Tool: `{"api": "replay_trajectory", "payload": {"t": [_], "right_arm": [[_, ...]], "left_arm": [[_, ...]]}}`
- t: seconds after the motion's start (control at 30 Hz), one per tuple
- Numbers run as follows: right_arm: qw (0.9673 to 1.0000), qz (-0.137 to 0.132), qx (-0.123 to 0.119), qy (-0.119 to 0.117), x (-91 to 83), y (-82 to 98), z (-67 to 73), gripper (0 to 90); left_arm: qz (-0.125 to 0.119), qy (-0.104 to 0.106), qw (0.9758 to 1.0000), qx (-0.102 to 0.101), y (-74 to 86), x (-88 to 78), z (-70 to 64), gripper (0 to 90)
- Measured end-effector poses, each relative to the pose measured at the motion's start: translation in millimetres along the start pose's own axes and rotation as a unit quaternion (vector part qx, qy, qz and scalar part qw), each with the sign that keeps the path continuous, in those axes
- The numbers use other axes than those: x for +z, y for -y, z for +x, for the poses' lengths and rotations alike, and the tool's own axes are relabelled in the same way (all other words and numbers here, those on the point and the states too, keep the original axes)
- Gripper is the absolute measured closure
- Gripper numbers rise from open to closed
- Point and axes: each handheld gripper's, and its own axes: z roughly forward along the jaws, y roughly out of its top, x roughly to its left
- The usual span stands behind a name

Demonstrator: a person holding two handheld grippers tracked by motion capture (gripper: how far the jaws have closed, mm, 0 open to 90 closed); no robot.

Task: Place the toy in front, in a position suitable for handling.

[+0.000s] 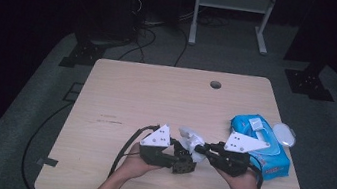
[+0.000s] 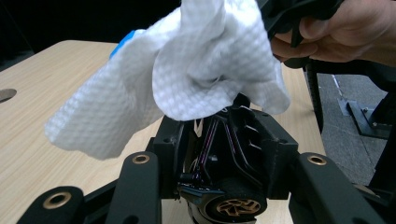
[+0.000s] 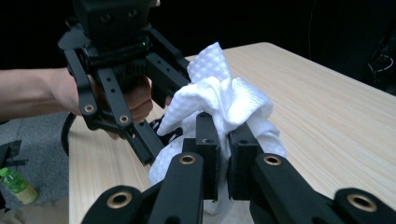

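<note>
A white textured wipe [image 1: 190, 139] hangs between my two grippers near the table's front middle. My right gripper [image 3: 224, 144] is shut on it, its pads pinching the bunched wipe [image 3: 224, 98]. My left gripper [image 2: 224, 144] is shut on a black object with a gold-hubbed wheel [image 2: 229, 196], held just above the table. The wipe [image 2: 187, 70] drapes over the top of that object and touches it. In the high view the left gripper [image 1: 182, 159] and right gripper [image 1: 201, 150] face each other, almost tip to tip.
A blue pack of wet wipes [image 1: 262, 144] lies at the table's right, just beyond my right hand, with a white oval lid [image 1: 284, 134] beside it. The wooden table [image 1: 156, 93] has a cable hole [image 1: 215, 85] at the back. A green bottle [image 3: 16, 184] stands on the floor.
</note>
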Motion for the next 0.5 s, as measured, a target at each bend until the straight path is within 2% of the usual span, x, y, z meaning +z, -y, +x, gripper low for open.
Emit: {"api": "replay_trajectory", "payload": {"t": [0.2, 0.3, 0.4, 0.47, 0.5], "right_arm": [[0.9998, 0.001, 0.021, 0.004, -4.8, 8.7, -7.1, 84.7], [0.9999, -0.004, 0.014, 0.002, -3.1, 4.6, -3.2, 84.7], [0.9998, -0.012, -0.002, -0.018, 4.9, -5.4, 4.3, 84.7], [0.9997, -0.008, -0.016, -0.016, 9.9, -9.5, 8.0, 84.6], [0.9997, -0.007, -0.015, -0.017, 10.7, -10.1, 7.2, 84.6]], "left_arm": [[-0.001, -0.001, 1.0000, 0.000, 0.1, 0.1, -0.5, 58.0], [0.001, 0.001, 1.0000, 0.004, -1.1, 1.6, -1.1, 58.0], [0.003, 0.001, 1.0000, 0.006, -2.9, 3.8, -2.4, 58.0], [0.003, 0.001, 1.0000, 0.004, -2.6, 2.8, -1.6, 58.0], [0.003, 0.001, 1.0000, 0.004, -1.8, 1.5, -0.9, 58.0]]}}
